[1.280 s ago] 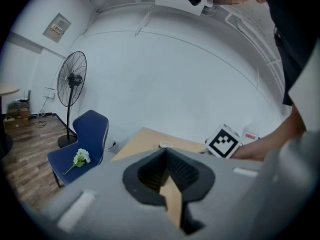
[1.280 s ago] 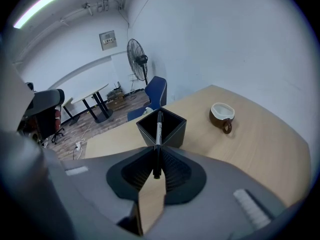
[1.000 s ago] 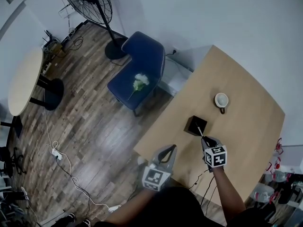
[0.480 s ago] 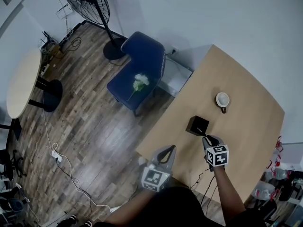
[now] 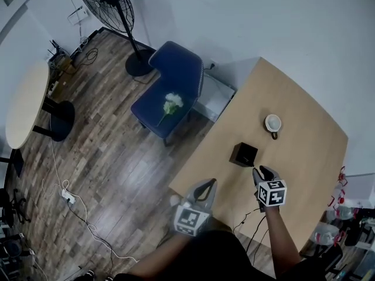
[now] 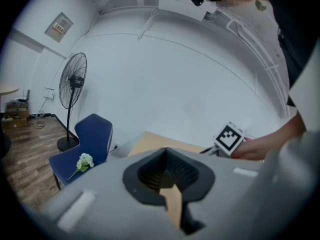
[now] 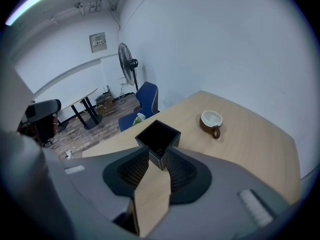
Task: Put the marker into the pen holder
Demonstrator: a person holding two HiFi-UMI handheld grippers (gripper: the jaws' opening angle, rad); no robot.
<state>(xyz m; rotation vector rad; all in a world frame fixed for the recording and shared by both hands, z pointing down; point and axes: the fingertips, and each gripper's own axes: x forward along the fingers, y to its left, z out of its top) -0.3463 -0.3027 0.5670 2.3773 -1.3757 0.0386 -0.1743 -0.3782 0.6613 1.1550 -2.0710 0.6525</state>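
- Left gripper [image 5: 207,185]: jaws drawn together, nothing between them.
- Black pen holder [image 5: 244,154] stands on the table [image 5: 296,139]; the marker [image 7: 159,151] sits down inside it, barely showing.
- Right gripper [image 5: 262,172]: jaws partly apart, just been opening, empty, close behind the holder.

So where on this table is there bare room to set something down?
In the head view, bare wood runs along the table right of the pen holder and cup, and across the far corner between the cup and the wall. Tightest is the strip between pen holder and cup.
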